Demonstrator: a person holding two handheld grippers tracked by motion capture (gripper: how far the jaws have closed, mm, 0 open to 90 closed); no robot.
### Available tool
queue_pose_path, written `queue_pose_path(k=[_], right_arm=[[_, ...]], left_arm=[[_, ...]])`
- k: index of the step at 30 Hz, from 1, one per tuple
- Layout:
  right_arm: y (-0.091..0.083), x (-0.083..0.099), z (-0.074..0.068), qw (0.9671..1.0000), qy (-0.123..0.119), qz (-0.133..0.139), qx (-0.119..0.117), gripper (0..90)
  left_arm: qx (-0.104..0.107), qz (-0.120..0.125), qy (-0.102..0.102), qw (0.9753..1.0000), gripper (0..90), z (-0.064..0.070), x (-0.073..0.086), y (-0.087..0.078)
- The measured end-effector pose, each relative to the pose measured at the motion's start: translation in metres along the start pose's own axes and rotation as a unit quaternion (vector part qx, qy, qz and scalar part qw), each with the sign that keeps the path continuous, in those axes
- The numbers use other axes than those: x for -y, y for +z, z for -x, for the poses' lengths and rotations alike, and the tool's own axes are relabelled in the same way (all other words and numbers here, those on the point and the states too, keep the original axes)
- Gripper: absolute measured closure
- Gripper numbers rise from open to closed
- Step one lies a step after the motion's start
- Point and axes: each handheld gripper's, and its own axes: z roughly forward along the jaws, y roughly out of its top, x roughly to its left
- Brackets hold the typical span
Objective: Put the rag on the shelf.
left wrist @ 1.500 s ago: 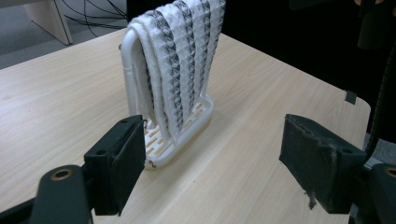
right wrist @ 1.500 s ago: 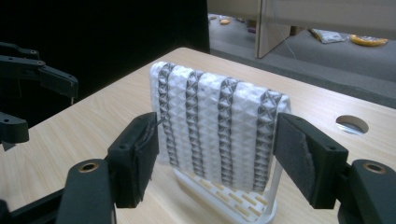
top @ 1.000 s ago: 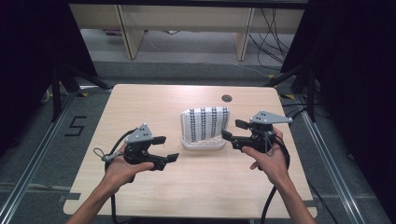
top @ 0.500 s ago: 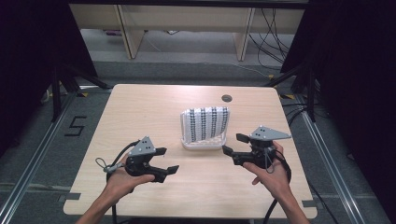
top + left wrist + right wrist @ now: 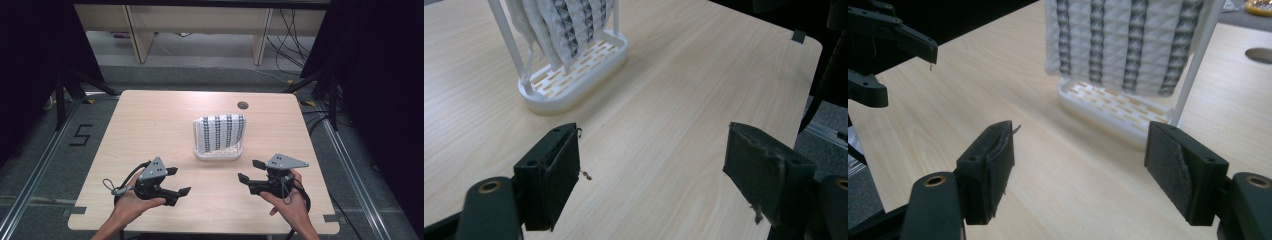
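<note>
Left gripper [image 5: 177, 181] held low over the near left part of the table [image 5: 150, 130], jaws spread wide with nothing between them; bare wood seen through the gap in the left gripper view [image 5: 651, 165]. Right gripper [image 5: 251, 170] held over the near right part, jaws likewise spread wide and empty [image 5: 1080, 165], grey three-cornered plate on top. Both well apart from each other, each gripped by a hand coming in from the near edge.

Between and beyond them, near the table's middle: white rack [image 5: 220, 152] with a slotted oval base, standing upright, and draped over it a white cloth with dark patterned stripes [image 5: 220, 131]. Rack near both grippers, touching neither. No brand or label readable on rack, cloth or grippers. Only legible mark: a "5" [image 5: 81, 135] taped on the grey floor left of the table.

Round cable hole [image 5: 243, 105] in the tabletop behind the rack. Pale shelving legs and loose black cables [image 5: 287, 35] on the floor at the far side. Nothing lying between either gripper and the rack.
</note>
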Motion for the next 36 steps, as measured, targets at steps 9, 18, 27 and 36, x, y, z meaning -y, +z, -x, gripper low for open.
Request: queue_pose_path(k=[9, 18, 27, 36], right_arm=[[0.004, 0.025, -0.006, 0.9995, 0.014, -0.024, -0.017, 28.3], [0.01, 0.048, -0.01, 0.9976, 0.042, -0.05, -0.022, 27.7], [0.016, 0.055, -0.009, 0.9978, 0.015, -0.063, -0.011, 27.0], [0.019, 0.056, -0.008, 0.9979, 0.01, -0.062, -0.015, 26.7]], left_arm=[[-0.009, -0.008, 0.001, 0.9999, 21.4, 0.005, 0.024, 0.003], [-0.028, -0.044, 0.017, 0.9985, 21.4, 0.003, 0.05, 0.011], [-0.027, -0.044, 0.002, 0.9987, 21.3, -0.004, 0.057, 0.015], [-0.03, -0.046, 0.004, 0.9985, 21.0, -0.003, 0.059, 0.017]])
